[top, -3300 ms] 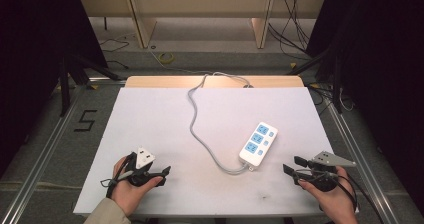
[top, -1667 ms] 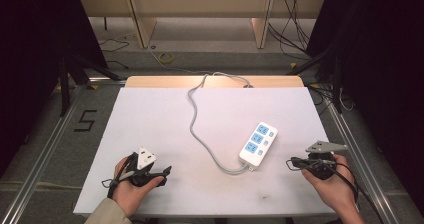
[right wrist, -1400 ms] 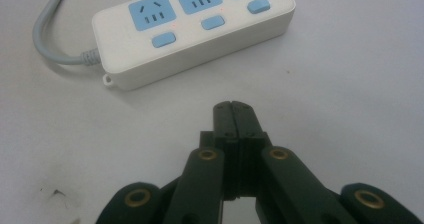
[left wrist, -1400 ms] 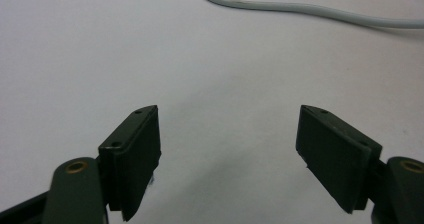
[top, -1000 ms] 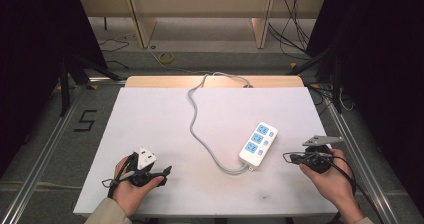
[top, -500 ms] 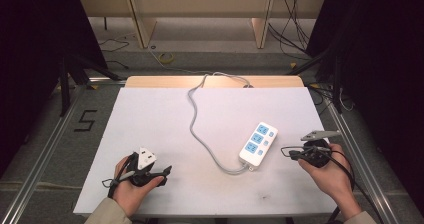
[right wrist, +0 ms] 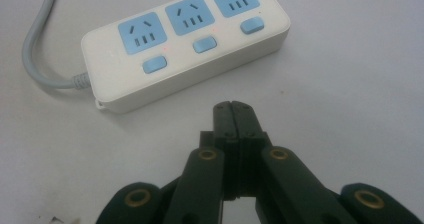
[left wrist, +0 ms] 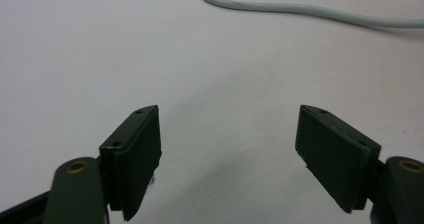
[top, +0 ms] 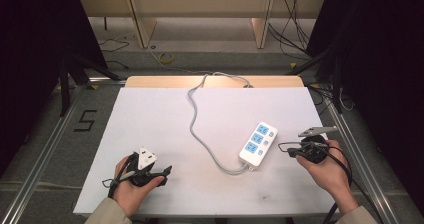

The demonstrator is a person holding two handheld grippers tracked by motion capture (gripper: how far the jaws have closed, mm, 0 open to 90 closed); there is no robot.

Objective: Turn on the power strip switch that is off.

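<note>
White-topped table (top: 150, 114): a white three-socket power strip (top: 258, 143) lies right of centre, its grey cord (top: 194, 115) trailing off the far edge.

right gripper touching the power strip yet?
No. In the right gripper view, the shut right gripper sits short of the power strip, with bare table between them.

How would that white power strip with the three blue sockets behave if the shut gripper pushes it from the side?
The white power strip with blue sockets lies flat and low, so it would probably slide, not tip. Its smooth plastic on the plain white table suggests little grip. The grey cable at one end is slack and curved, so it may drag and swing that end round.
</note>
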